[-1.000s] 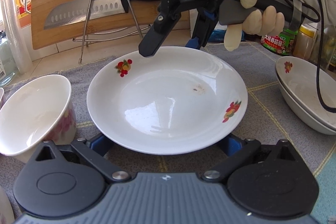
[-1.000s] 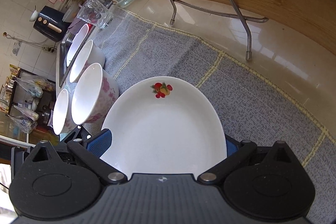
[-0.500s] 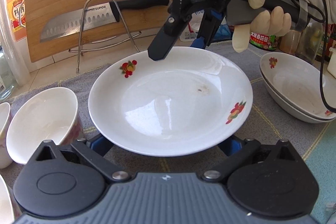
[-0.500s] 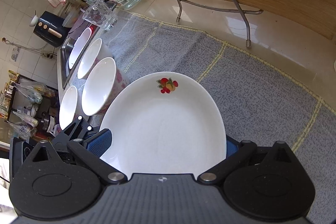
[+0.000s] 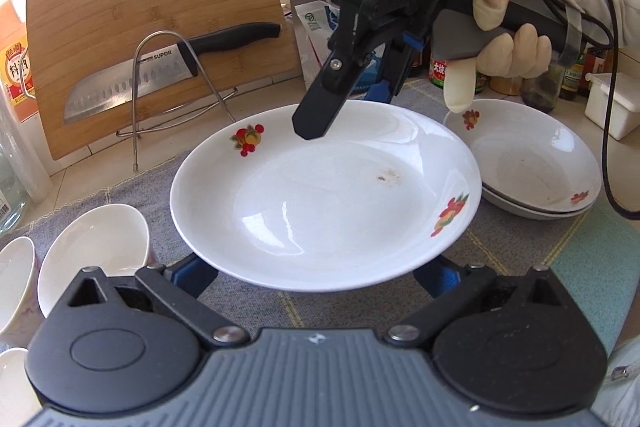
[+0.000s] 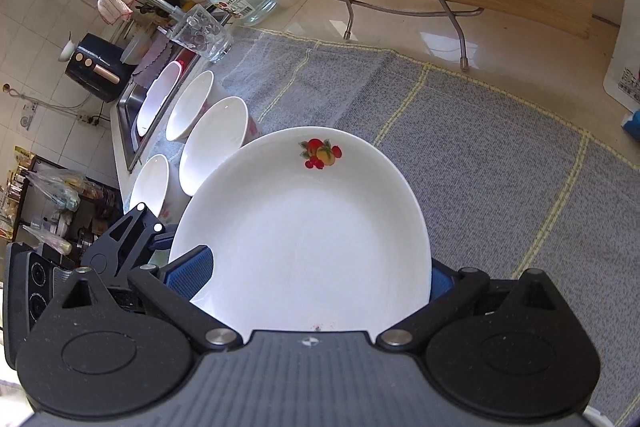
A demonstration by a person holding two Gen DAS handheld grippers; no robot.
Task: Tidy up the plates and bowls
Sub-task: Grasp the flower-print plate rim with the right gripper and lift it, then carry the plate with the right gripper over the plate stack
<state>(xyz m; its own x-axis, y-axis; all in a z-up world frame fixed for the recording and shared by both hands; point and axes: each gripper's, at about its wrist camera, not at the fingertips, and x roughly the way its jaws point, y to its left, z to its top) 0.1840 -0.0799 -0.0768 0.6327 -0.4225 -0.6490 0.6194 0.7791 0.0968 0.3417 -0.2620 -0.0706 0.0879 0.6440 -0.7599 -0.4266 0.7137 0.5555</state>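
Left wrist view: white plate point(image 5: 326, 203) with fruit prints, lifted clear of the grey mat point(image 5: 516, 247), roughly level
Plate marks: small brown smudge right of plate centre; fruit print at far-left rim, another at near-right rim
Left gripper point(image 5: 316, 273): jaws spread wide either side of the plate's near rim, blue pads showing under the rim left and right; cannot tell if they touch the plate
Right gripper point(image 5: 352, 99): comes in over the plate's far rim; one black finger hangs above the plate's inner face, blue-padded finger behind the rim; held by a gloved hand point(image 5: 500, 39) with a pale sleeve
Right wrist view: plate point(image 6: 308, 231) fills the space between the jaws, tilted, blue pads point(image 6: 188, 275) at its left and right edges; contact not visible, so grasp state of right gripper point(image 6: 312, 279) can't be called
Right of plate: stack of two shallow dishes point(image 5: 536, 167) with the same fruit print, on the mat, just beside the plate rim
Left of plate: white bowls with pink floral sides point(image 5: 94, 255), upright on the mat; right wrist view shows a group of them point(image 6: 212, 143) running toward the sink point(image 6: 132, 115)
Behind plate: wire stand point(image 5: 176, 91) carrying a black-handled knife point(image 5: 160, 75), bamboo cutting board point(image 5: 160, 11) leaning behind it
Far right of plate: jars and bottles point(image 5: 560, 79), white lidded box point(image 5: 612, 103)
Far left of plate: orange-labelled bottle point(image 5: 14, 55)
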